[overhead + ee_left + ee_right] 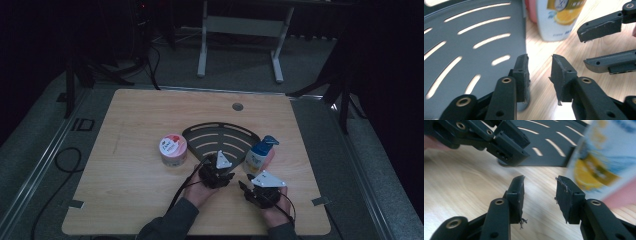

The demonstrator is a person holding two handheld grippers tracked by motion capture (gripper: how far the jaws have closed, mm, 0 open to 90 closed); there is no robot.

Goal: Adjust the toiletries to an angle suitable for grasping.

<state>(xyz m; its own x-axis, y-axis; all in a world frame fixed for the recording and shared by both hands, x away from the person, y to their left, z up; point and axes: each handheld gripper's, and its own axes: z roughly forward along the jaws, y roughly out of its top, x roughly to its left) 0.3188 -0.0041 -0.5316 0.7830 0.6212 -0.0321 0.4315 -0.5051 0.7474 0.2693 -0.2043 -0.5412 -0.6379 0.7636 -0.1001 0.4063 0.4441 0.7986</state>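
Observation:
A black fan-shaped tray [220,137] with curved slots lies flat in the middle of the wooden table. A white pump bottle [260,155] with a blue top and an orange picture stands at its right corner. My left gripper [220,165] sits at the tray's near tip. In the left gripper view its jaws [540,62] stand open over bare wood, the left one against the tray's edge [469,50], with the bottle [556,22] ahead. My right gripper [247,184] is just right of it, open [540,181] and empty, facing the tray [551,152] and bottle [596,162].
A round pink and white tub [173,149] stands left of the tray. The two grippers are close together, and each shows in the other's view [584,47] [525,150]. A grommet hole [238,106] lies near the table's far edge. Cables lie on the floor at left.

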